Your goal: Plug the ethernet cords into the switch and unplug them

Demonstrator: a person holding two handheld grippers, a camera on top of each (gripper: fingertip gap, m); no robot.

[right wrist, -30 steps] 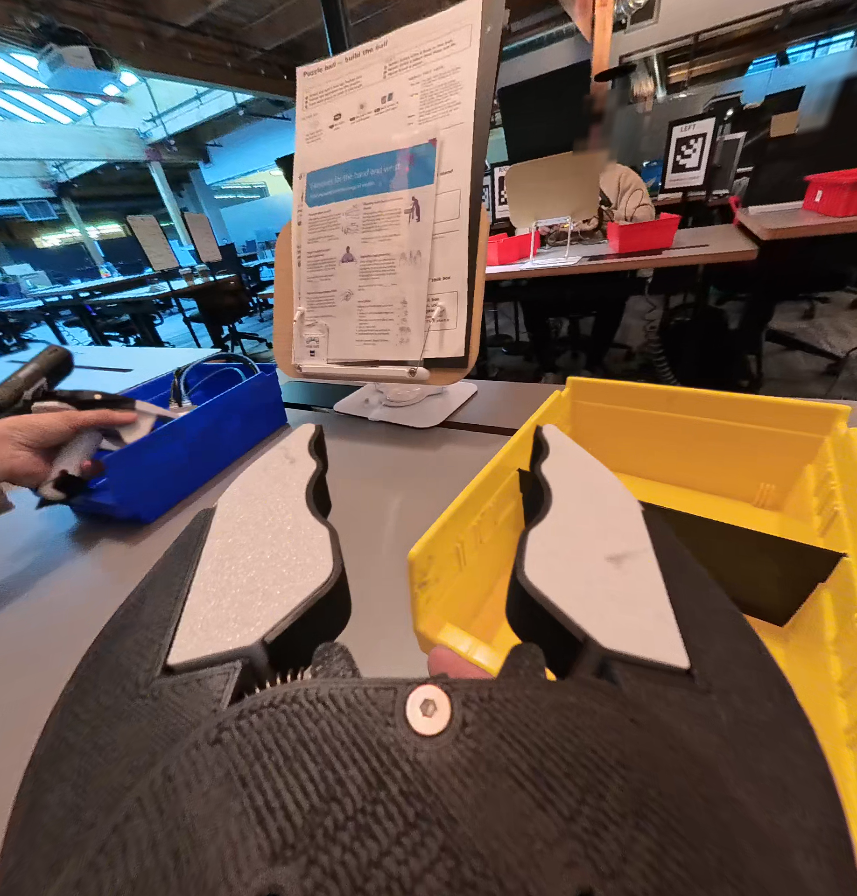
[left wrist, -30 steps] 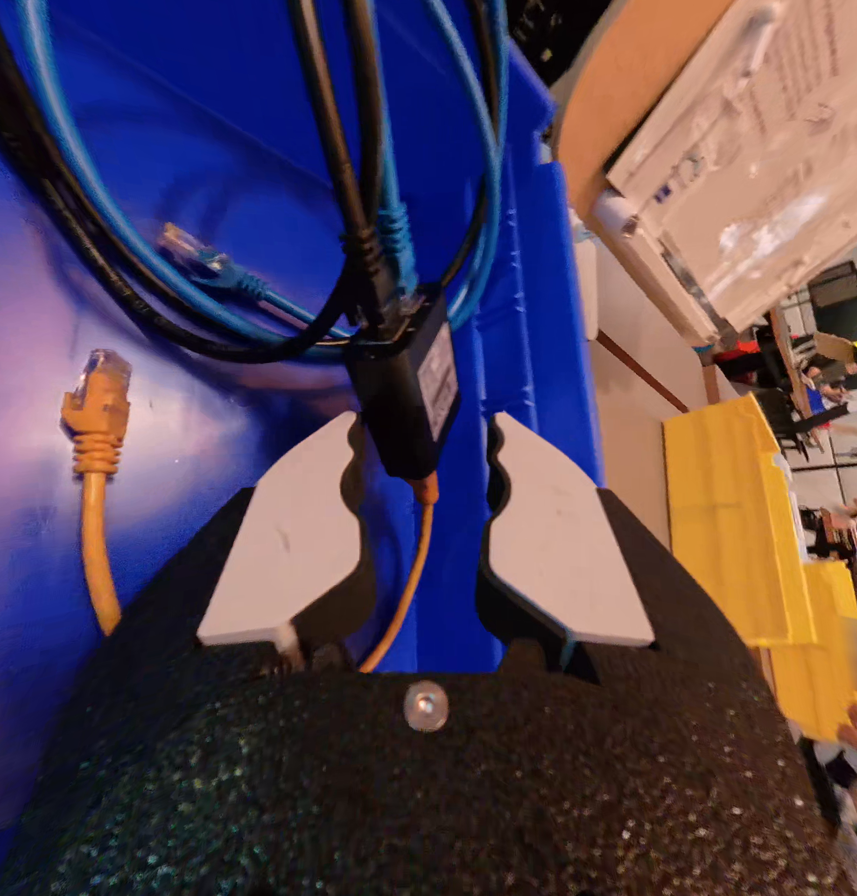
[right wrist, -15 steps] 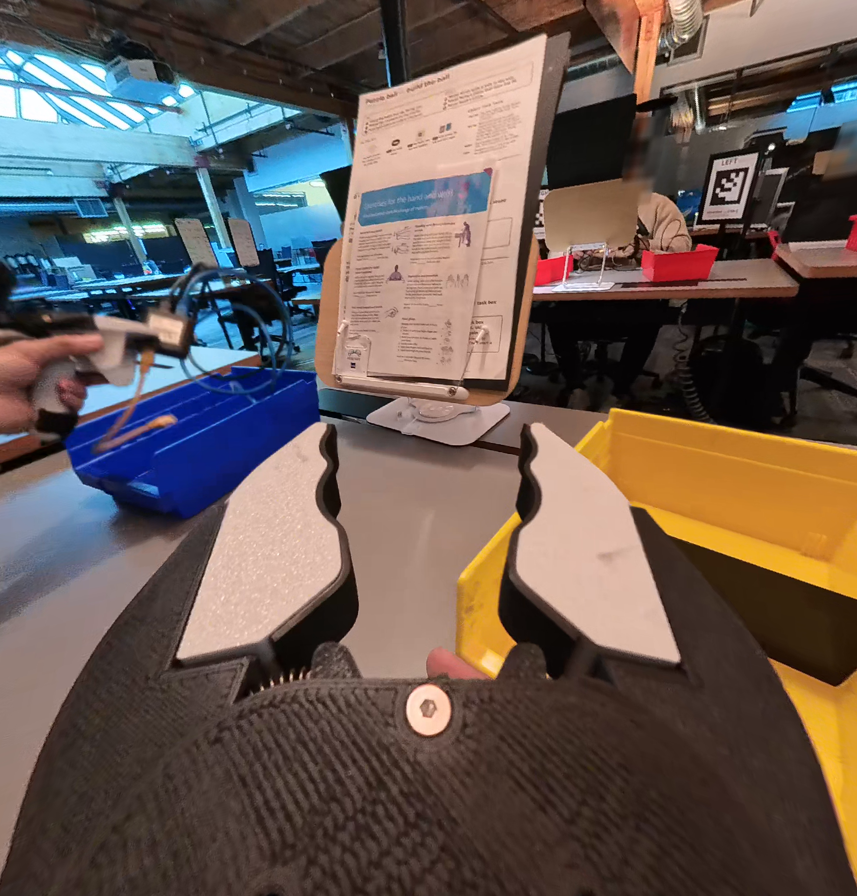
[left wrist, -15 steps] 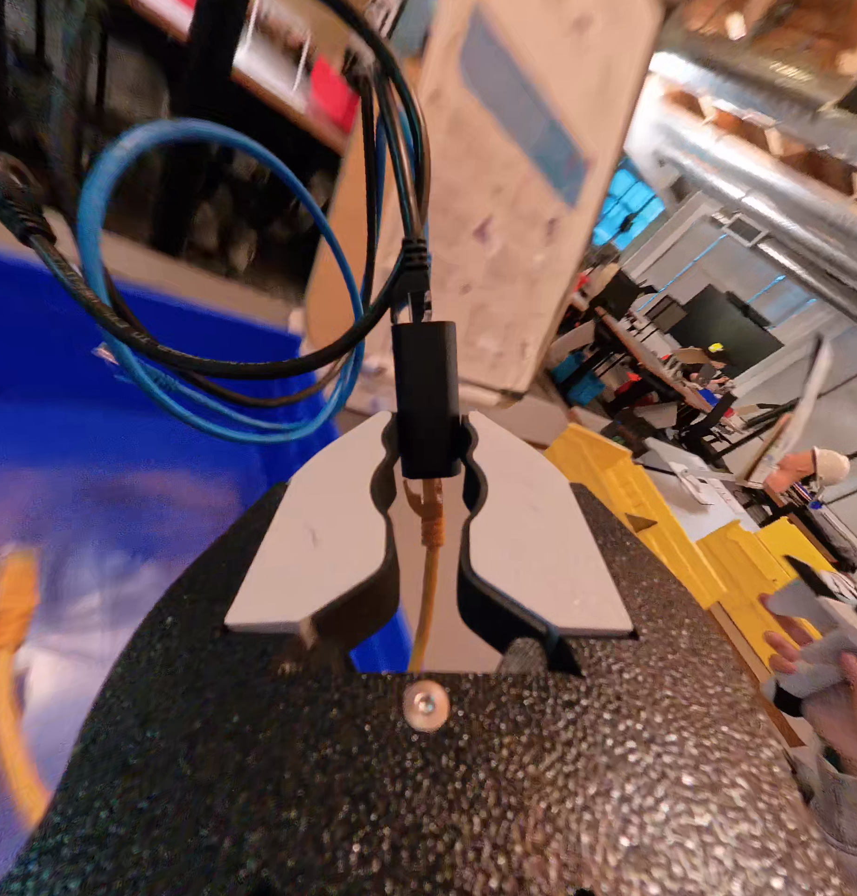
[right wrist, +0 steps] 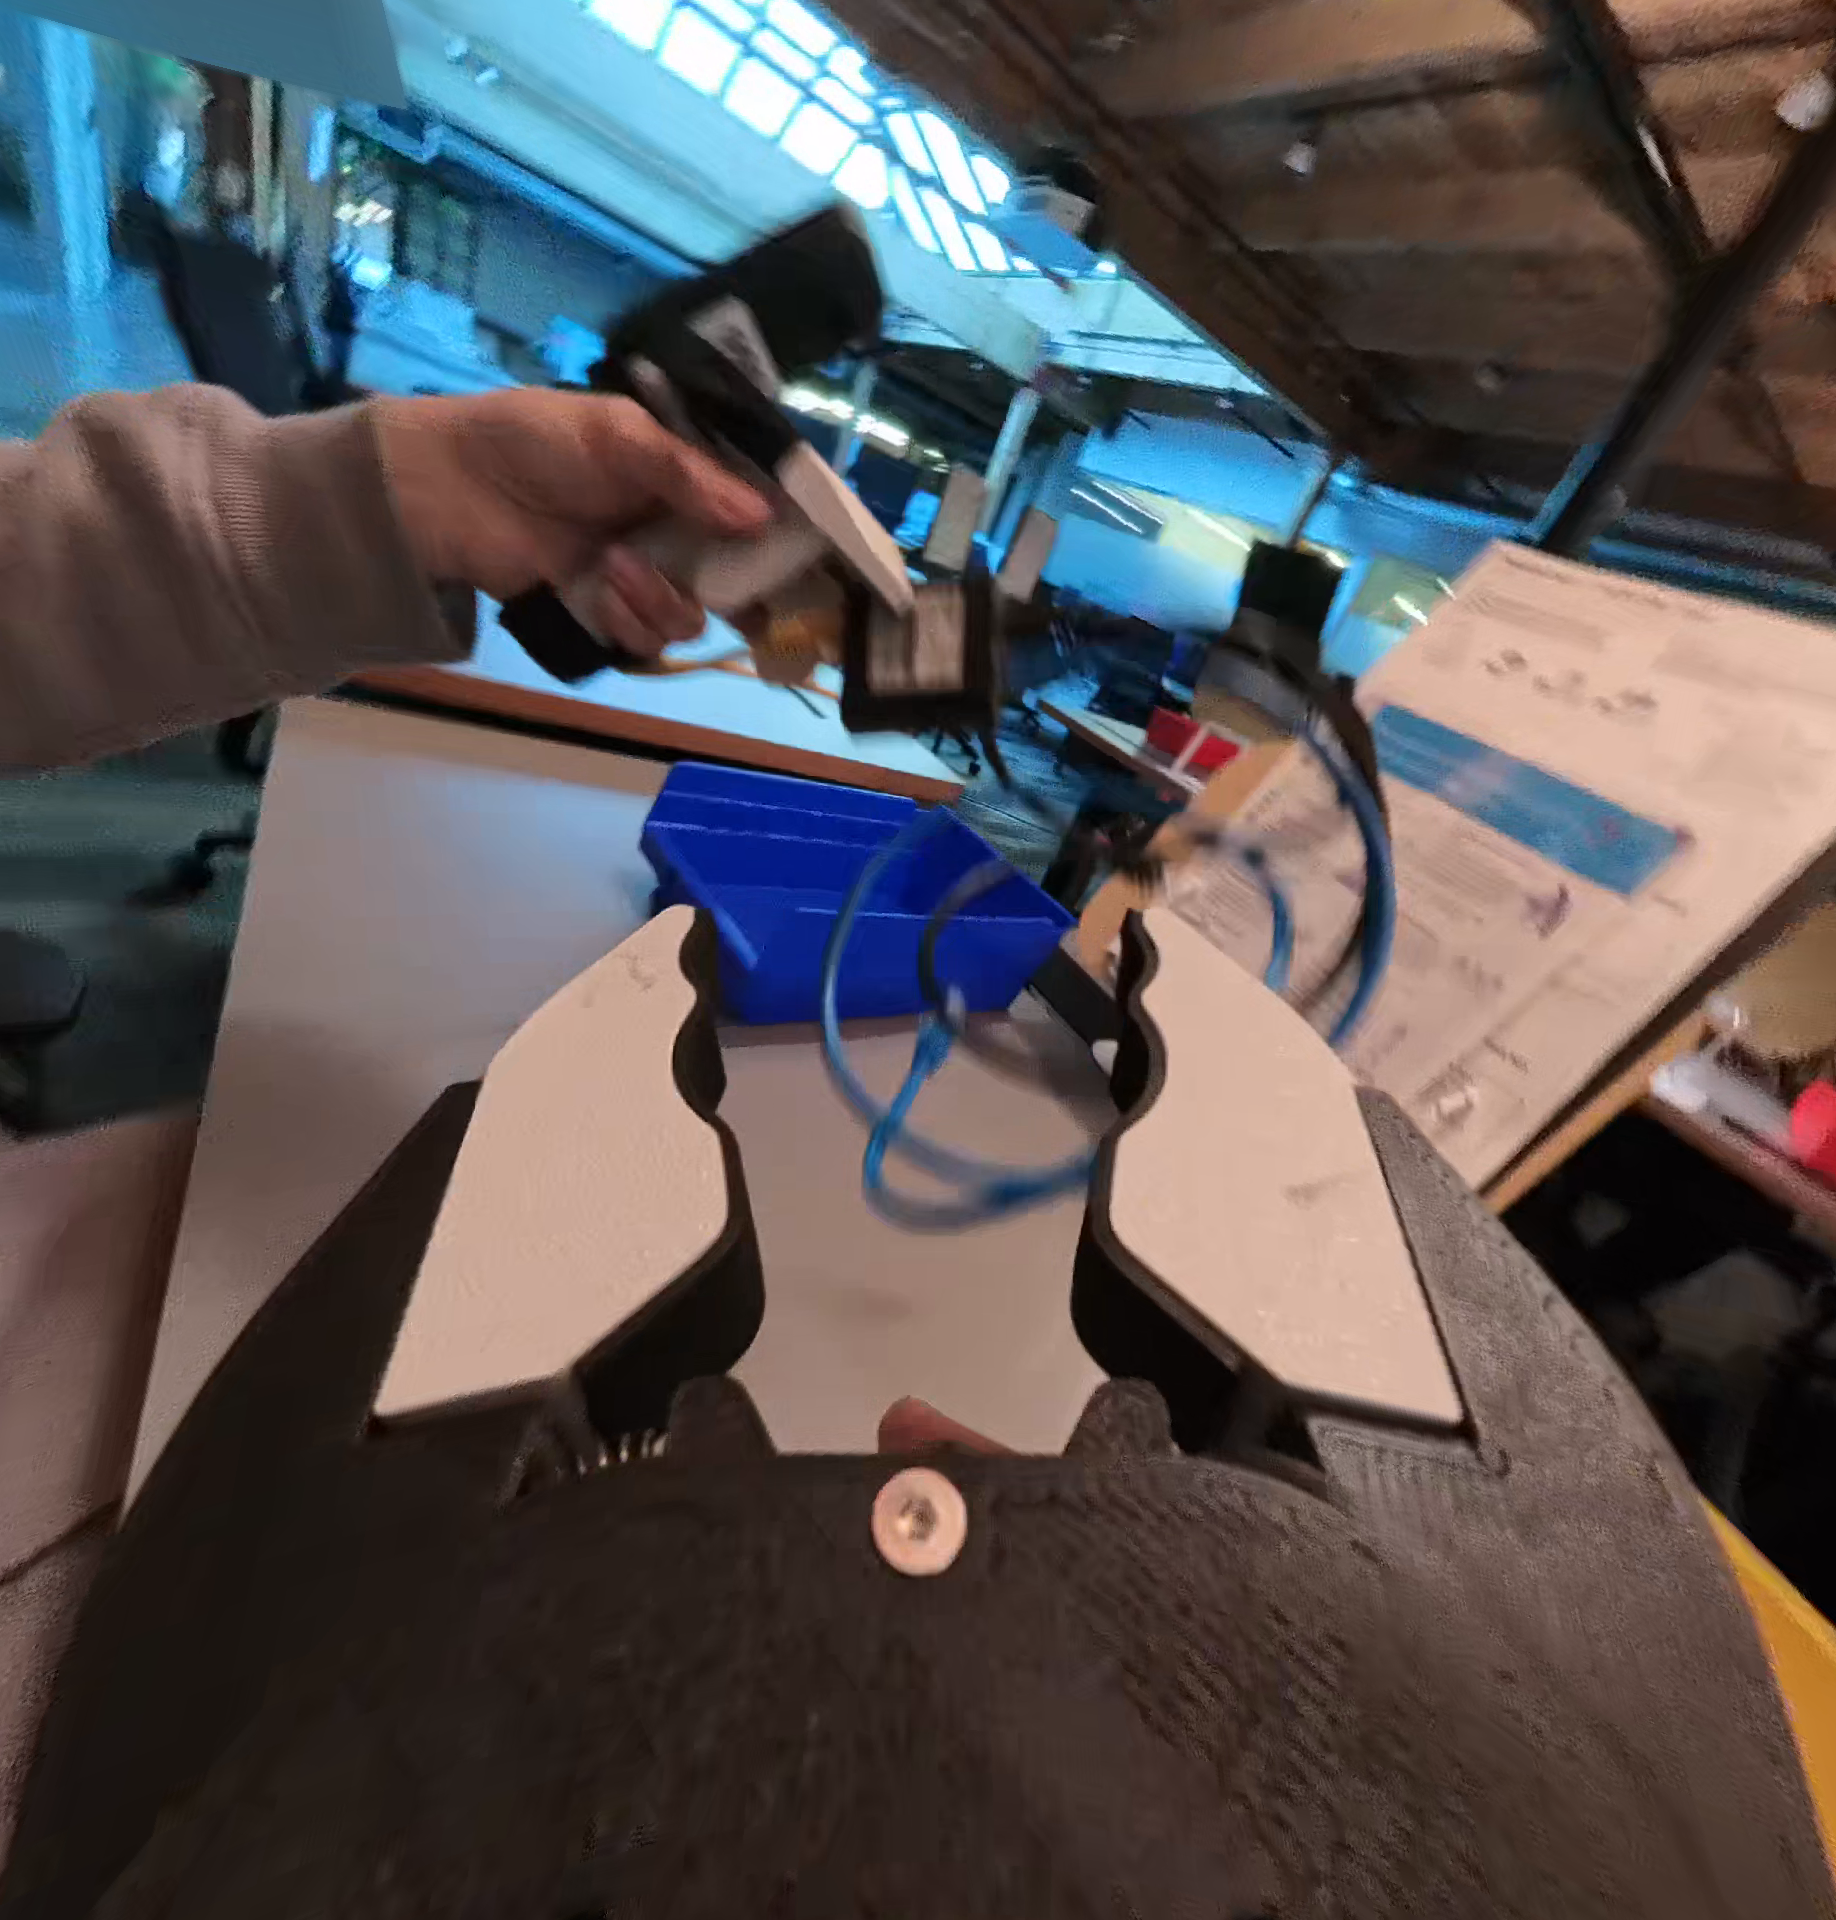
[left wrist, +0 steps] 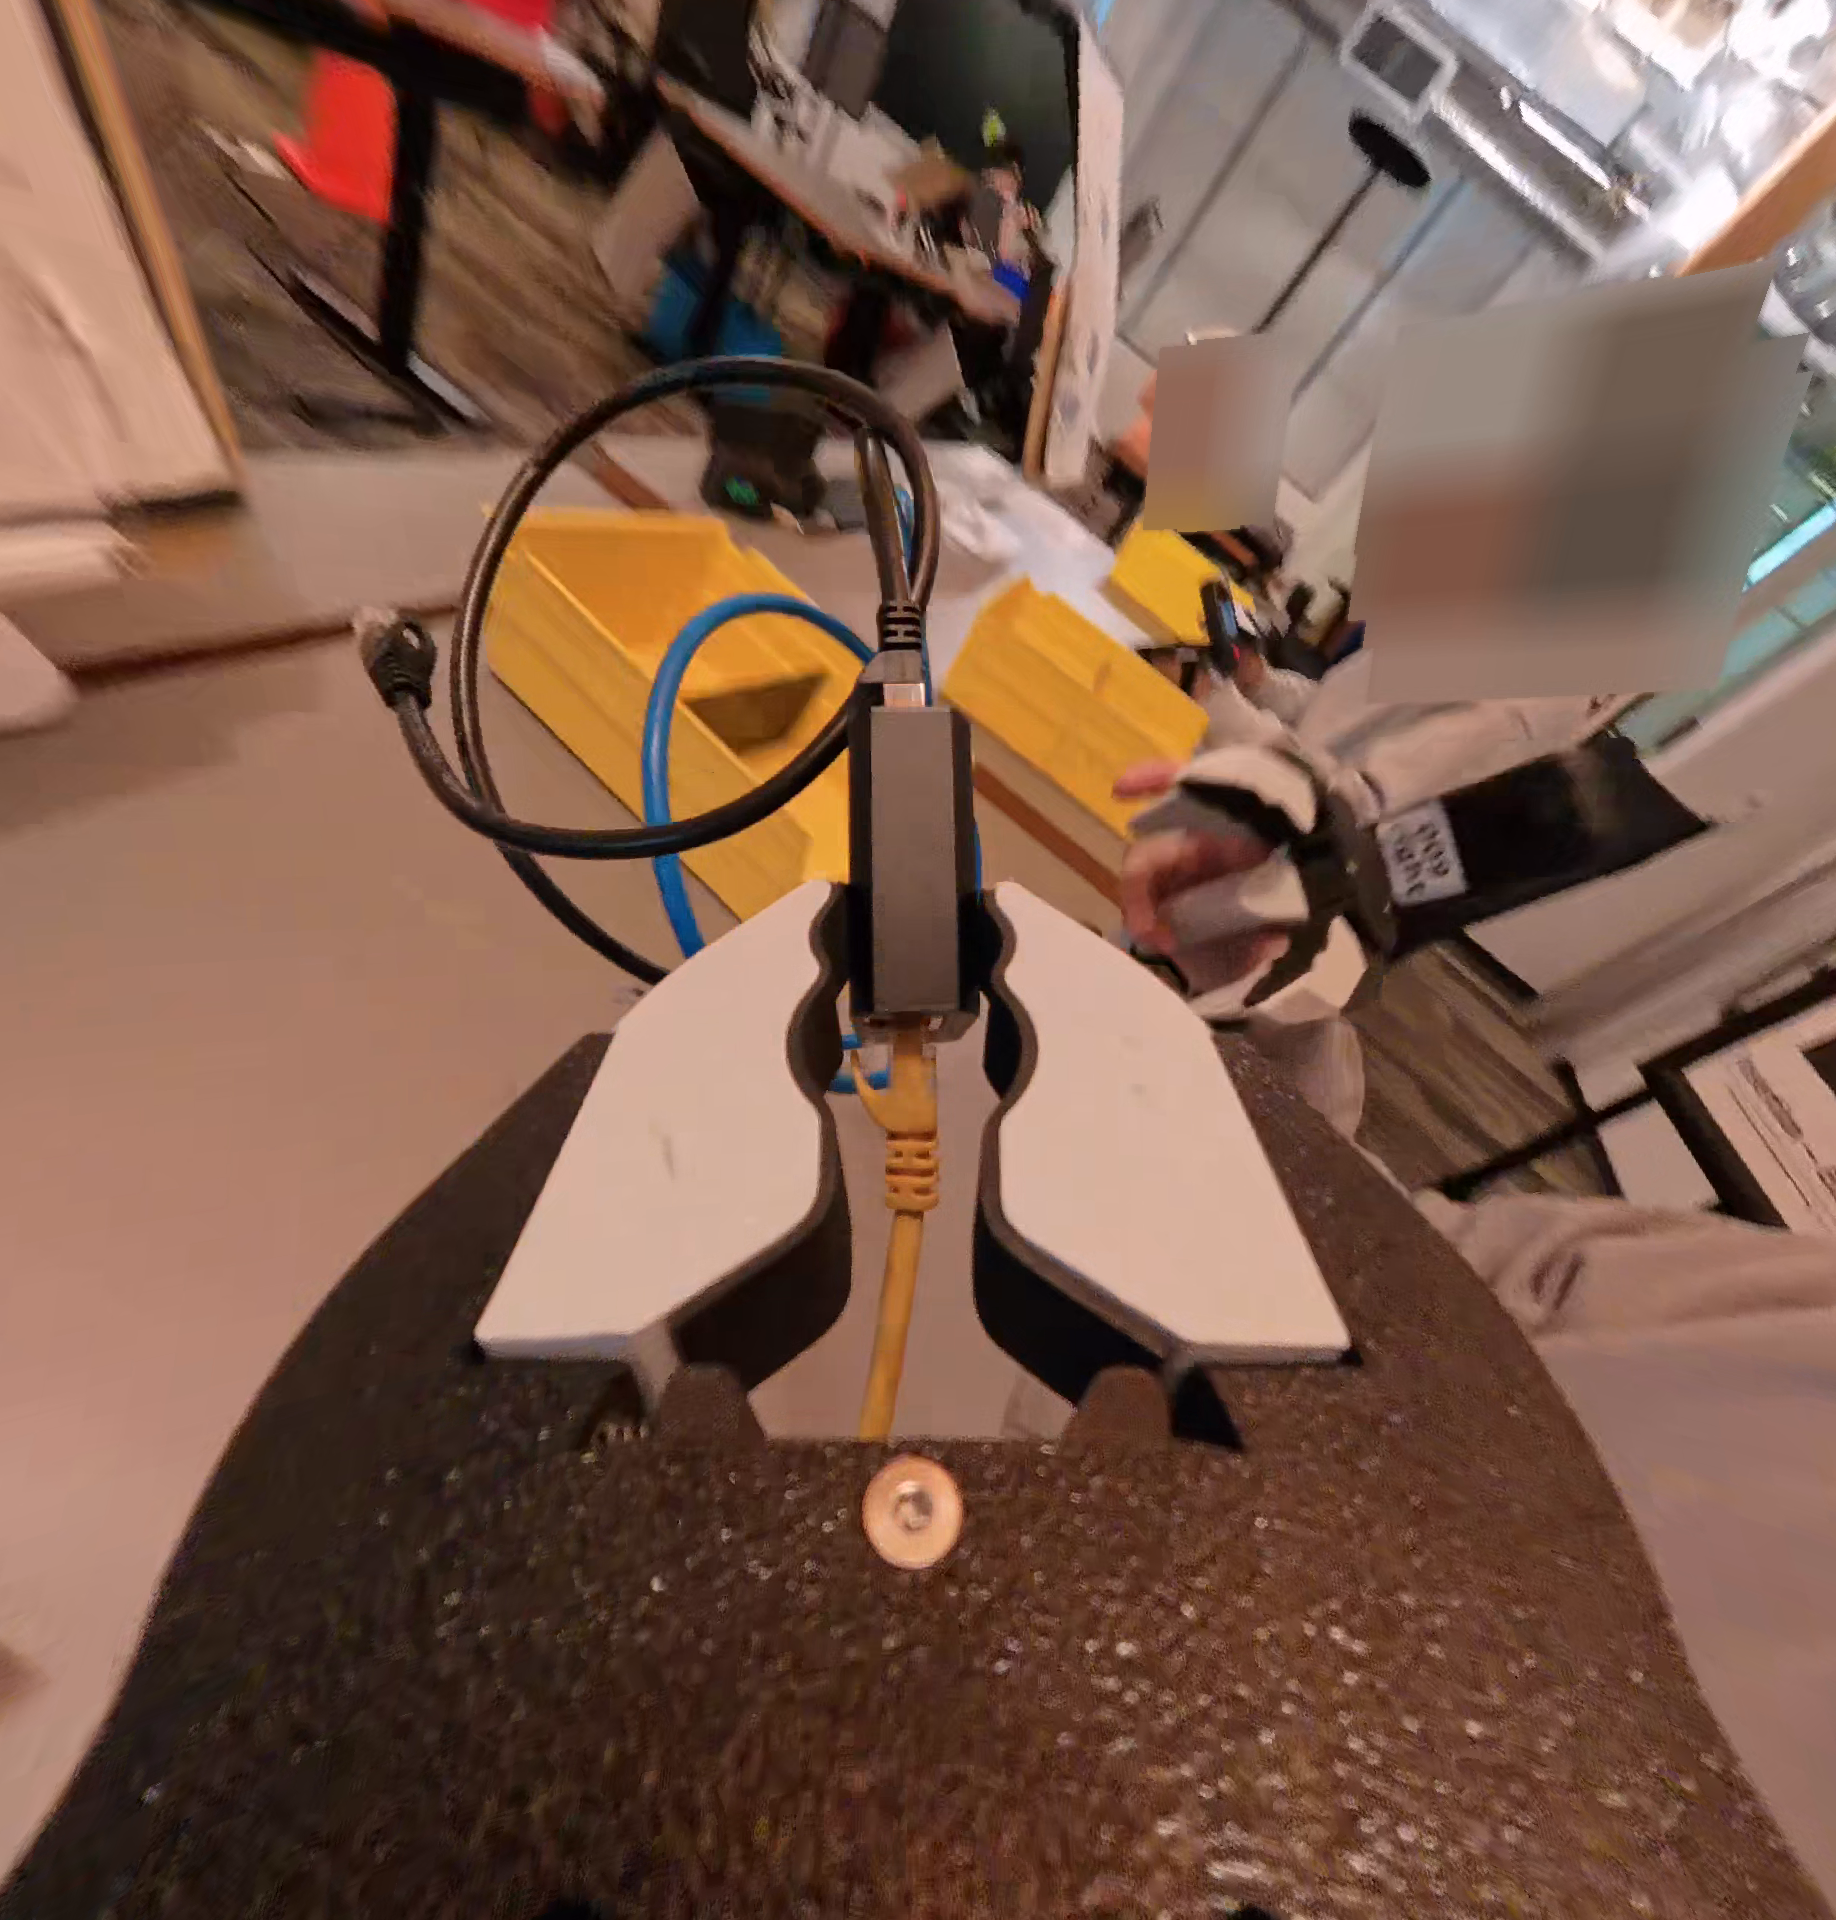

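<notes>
My left gripper (left wrist: 912, 906) is shut on the small black switch (left wrist: 911, 831) and holds it in the air above the table. A yellow ethernet cord (left wrist: 901, 1205) is plugged into its near end. A black cord (left wrist: 540, 821) and a blue cord (left wrist: 665, 748) are plugged into its far end and hang in loops. The black cord's free plug (left wrist: 394, 649) dangles at the left. In the right wrist view the switch (right wrist: 919, 649) and the blue cord (right wrist: 893, 1122) show blurred in the left gripper (right wrist: 841, 551). My right gripper (right wrist: 914, 935) is open and empty.
A blue bin (right wrist: 789, 883) sits on the grey table (right wrist: 426, 935). Yellow bins (left wrist: 623, 644) stand on the table's right side. An instruction sheet on a stand (right wrist: 1568, 831) is at the back. The person's hand holding the right gripper (left wrist: 1215, 873) shows right of the switch. One gripper's finger ends stand about 15 centimetres off the other's.
My left gripper closed on the switch, lifted it with its cords out of the blue bin and swung it right over the table. My right gripper turned left towards it.
</notes>
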